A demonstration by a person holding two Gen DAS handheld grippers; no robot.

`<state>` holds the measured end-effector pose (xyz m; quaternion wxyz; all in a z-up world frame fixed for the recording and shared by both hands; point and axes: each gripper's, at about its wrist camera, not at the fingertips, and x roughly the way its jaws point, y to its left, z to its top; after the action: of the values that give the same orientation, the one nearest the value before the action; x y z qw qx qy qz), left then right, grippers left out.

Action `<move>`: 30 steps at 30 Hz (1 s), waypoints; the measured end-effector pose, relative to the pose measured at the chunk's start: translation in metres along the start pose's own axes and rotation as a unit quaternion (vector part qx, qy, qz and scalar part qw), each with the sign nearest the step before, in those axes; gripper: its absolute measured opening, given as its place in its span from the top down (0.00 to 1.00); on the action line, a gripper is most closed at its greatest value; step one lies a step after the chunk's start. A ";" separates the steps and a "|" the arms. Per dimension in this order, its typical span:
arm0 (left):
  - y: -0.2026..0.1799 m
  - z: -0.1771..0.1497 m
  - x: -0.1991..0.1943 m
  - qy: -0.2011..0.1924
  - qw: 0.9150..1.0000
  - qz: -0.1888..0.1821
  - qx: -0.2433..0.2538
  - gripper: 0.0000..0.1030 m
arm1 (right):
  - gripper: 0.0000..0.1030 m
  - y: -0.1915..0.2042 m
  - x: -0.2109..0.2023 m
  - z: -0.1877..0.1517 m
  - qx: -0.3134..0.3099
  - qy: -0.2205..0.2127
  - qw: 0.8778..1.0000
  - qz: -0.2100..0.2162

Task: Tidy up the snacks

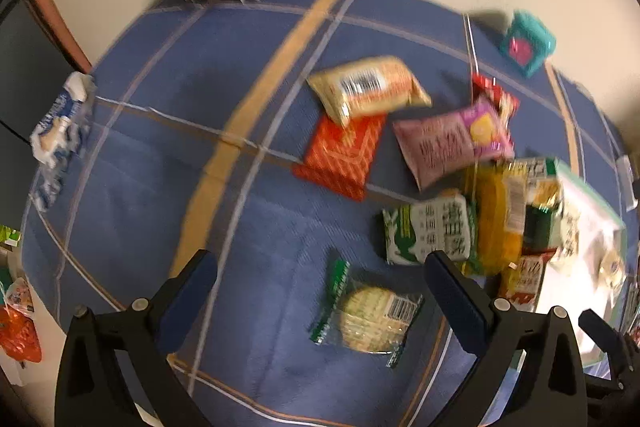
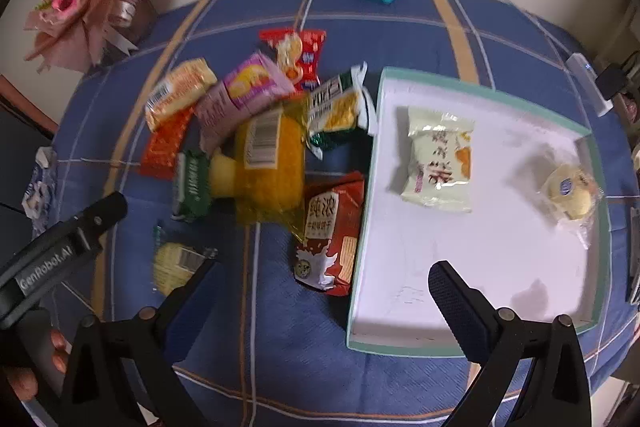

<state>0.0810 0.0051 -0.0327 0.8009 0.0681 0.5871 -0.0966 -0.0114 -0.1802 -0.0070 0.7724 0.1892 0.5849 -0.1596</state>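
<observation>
Hovering with jaws spread wide and empty, the left tool sits above the round cracker pack in clear wrap with green ends, which lies alone near the front edge of the counter, apart from the main pile. Right tool equally wide and empty, straddling the near left wall of the shallow teal-rimmed box.

Step in hand, as judged: left tool to take the cracker pack and carry it to the box.

- Descend straight; the pack lies flat, so close on a crimped green end or across the short side, not on the brittle cracker face.
- Blue plaid cloth may bunch under the fingers; keep the tips just off the fabric.
- The green-and-white packet is near but not touching; approach from the front edge to avoid it.

Box currently holds a pale packet and a small clear-wrapped pastry; the near half is bare, good for placing. Left-wrist frame is motion-blurred; labels unreadable.
</observation>
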 end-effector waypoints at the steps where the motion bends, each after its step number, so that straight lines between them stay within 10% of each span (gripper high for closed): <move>1: -0.002 -0.002 0.005 0.009 1.000 -0.001 0.003 0.00 | 0.00 0.000 0.004 -0.001 -0.001 0.005 1.000 -0.001; 17: -0.004 -0.018 0.044 0.080 0.996 -0.027 -0.022 0.00 | 0.01 -0.009 0.022 -0.001 0.004 0.009 1.000 -0.013; 30: 0.027 -0.015 0.046 0.088 0.994 -0.049 -0.043 0.00 | 0.42 0.014 0.020 0.007 -0.040 -0.009 0.999 0.016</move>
<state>0.0871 0.0316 -0.0815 0.7423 0.0132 0.6618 -0.1042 0.0062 -0.1719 -0.0234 0.7870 0.1662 0.5809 -0.1249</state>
